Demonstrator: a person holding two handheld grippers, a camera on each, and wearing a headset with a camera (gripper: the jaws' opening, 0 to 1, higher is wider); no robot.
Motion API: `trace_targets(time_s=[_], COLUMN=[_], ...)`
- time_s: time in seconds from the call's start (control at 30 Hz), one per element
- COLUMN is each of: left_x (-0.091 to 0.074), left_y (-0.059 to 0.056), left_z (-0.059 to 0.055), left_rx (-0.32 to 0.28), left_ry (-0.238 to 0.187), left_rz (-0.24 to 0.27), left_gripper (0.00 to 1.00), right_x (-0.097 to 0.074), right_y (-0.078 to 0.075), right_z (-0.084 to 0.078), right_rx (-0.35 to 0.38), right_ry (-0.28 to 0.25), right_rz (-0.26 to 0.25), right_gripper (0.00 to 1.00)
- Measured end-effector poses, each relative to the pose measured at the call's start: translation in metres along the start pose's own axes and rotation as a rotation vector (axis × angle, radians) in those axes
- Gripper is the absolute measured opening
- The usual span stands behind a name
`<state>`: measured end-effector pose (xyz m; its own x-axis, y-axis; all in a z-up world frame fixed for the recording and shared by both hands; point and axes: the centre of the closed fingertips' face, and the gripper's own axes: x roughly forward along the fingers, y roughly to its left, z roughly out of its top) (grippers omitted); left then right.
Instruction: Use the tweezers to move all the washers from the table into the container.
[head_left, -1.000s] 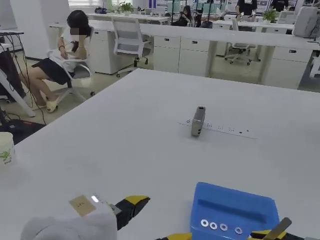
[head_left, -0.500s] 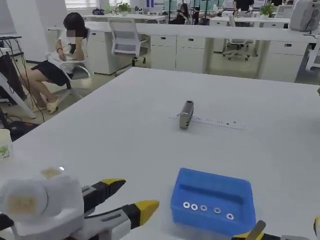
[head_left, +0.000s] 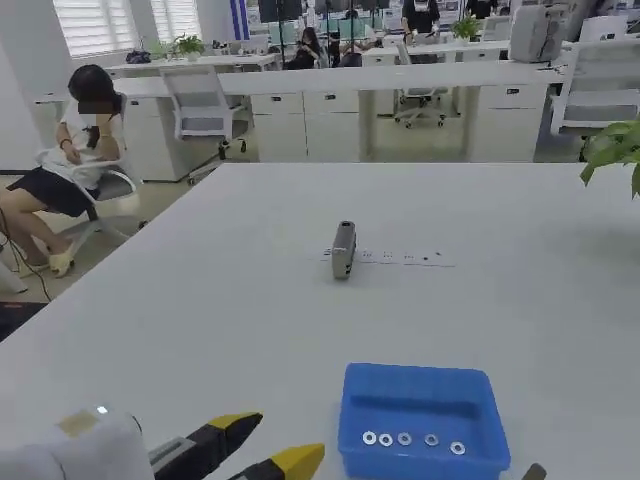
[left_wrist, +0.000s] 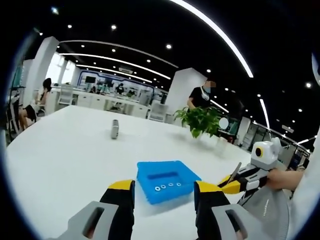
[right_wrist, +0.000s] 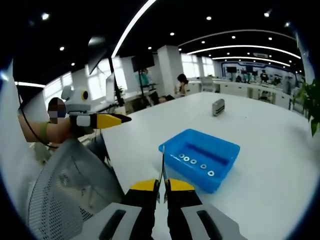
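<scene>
Right gripper (right_wrist: 162, 185) pinching tweezers (right_wrist: 163, 167), left gripper (left_wrist: 164, 186) wide (empty)

- The head view looks forward and down from the near edge of the table (head_left: 250, 290). The blue container (head_left: 415, 400) is close at 5 o'clock and the left gripper (head_left: 290, 435) at 7 o'clock.
- The left gripper view sits low over the table, with the container (left_wrist: 167, 176) just ahead at 6 o'clock. The right gripper (left_wrist: 225, 186) shows at 4 o'clock.
- The right gripper view faces the container (right_wrist: 215, 150), near, at 1 o'clock. The left gripper (right_wrist: 125, 119) shows at 9 o'clock.
- All three views share the container and the grey block (head_left: 343, 249) beyond it.
</scene>
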<state>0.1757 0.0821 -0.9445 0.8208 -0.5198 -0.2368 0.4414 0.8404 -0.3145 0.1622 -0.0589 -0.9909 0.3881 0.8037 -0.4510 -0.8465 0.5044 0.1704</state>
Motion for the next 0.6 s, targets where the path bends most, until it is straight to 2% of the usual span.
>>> trace_targets(time_s=[0.1,0.17,0.2,0.27,0.33,0.37,0.43,0.57,0.6], left_x=[0.002,0.004,0.005,0.009,0.012,0.015,0.021,0.034,0.036], left_y=[-0.015,-0.031,-0.044,-0.064,-0.079,-0.089,-0.098,-0.112,-0.117], left_z=[-0.003,-0.005,-0.007,-0.007,-0.006,-0.005,-0.001,0.014,0.016], left_rx=[0.018,0.059,0.094,0.153,0.173,0.175,0.201,0.230,0.238], left_ry=[0.029,0.074,0.103,0.129,0.143,0.161,0.180,0.173,0.183], left_rz=[-0.083,-0.153,-0.212,-0.305,-0.376,-0.426,-0.472,-0.543,-0.573], left_gripper=[0.41,0.38,0.36,0.33,0.29,0.28,0.27,0.26,0.25], right_x=[-0.002,-0.006,-0.007,-0.007,-0.006,-0.005,-0.004,-0.003,-0.003], right_y=[0.000,-0.003,-0.004,-0.006,-0.007,-0.008,-0.007,-0.007,-0.007], right_z=[0.000,0.000,0.000,0.001,0.001,0.001,0.003,0.005,0.006], right_rx=[-0.012,-0.011,-0.011,-0.007,-0.021,-0.026,-0.026,-0.034,-0.035], right_ry=[-0.004,-0.004,-0.007,-0.017,-0.013,-0.013,-0.021,-0.033,-0.035], right_rz=[-0.012,-0.031,-0.037,-0.042,-0.046,-0.046,-0.041,-0.028,-0.029], right_gripper=[0.04,0.04,0.04,0.04,0.04,0.04,0.04,0.04,0.04])
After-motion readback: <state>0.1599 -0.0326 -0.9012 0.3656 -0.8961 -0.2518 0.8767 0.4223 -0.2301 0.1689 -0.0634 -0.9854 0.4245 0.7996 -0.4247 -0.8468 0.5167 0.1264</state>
